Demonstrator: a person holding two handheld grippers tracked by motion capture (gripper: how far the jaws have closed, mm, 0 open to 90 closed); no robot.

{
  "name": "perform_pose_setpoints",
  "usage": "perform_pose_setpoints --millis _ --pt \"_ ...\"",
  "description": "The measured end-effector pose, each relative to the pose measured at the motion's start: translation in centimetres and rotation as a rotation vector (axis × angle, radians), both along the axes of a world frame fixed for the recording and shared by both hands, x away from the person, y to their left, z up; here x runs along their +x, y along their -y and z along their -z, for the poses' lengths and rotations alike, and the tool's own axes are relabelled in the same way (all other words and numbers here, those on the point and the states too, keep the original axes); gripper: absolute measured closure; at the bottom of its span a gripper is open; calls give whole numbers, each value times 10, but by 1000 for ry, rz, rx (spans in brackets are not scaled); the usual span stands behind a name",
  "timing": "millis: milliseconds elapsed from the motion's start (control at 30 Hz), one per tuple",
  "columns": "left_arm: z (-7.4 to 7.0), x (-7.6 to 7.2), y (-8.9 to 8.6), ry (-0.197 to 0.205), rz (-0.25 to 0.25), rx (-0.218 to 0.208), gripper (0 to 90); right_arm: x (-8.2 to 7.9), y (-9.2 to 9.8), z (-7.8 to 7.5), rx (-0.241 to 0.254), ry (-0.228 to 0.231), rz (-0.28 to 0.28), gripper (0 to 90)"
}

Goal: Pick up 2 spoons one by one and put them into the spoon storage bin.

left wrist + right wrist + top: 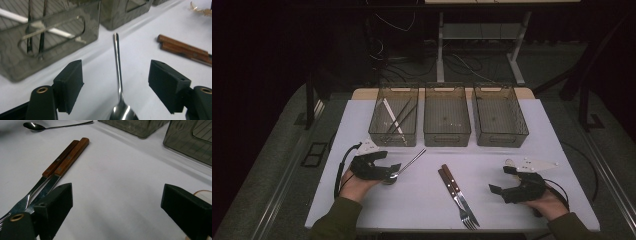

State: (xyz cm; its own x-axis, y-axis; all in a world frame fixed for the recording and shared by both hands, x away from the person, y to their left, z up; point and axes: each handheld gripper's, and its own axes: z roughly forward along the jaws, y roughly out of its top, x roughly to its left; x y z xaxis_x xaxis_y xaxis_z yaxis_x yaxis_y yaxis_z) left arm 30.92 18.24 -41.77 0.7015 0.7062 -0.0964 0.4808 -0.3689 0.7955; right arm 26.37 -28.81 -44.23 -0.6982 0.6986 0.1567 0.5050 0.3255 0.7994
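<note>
The left gripper (pixel 116 85), fingers (pixel 71 85) spread wide, straddles the spoon (pixel 119 82) without pressing it; the spoon lies flat on the white bench (pixel 422 200), its bowl between the fingers and its handle pointing toward the left bin (pixel 394 117). Right of the spoon, a fork (pixel 459 197) and knife (pixel 457 187) with wooden handles lie side by side. Farther right of the spoon, the right gripper (pixel 116 212) rests with its fingers wide and empty. Beyond the spoon stand three bins; the left one holds long utensils.
</note>
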Motion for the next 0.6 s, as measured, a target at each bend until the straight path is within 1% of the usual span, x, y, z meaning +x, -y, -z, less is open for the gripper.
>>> perform_pose_setpoints --millis 67,133,167,267,333,467,533,600 --pt "3 -4 -1 -15 -2 2 277 0 0 0 -2 -1 -1 103" --pt "7 -8 -1 -29 -1 12 290 0 -1 0 -3 2 -4 103" --pt "8 -10 -2 -38 1 27 293 0 -1 0 -4 3 -4 103" --pt "13 -13 -4 -58 5 38 327 0 -1 0 -6 2 -3 103" --pt "15 -15 -5 -70 1 34 358 0 -1 0 -6 -2 0 103" --pt "19 -14 -6 -92 -8 39 399 1 -1 1 -9 0 -2 103" --pt "20 -13 -6 -103 1 57 416 0 -2 1 -11 1 -3 103" --pt "21 -14 -5 -108 5 64 426 0 -1 1 -9 2 -2 103"
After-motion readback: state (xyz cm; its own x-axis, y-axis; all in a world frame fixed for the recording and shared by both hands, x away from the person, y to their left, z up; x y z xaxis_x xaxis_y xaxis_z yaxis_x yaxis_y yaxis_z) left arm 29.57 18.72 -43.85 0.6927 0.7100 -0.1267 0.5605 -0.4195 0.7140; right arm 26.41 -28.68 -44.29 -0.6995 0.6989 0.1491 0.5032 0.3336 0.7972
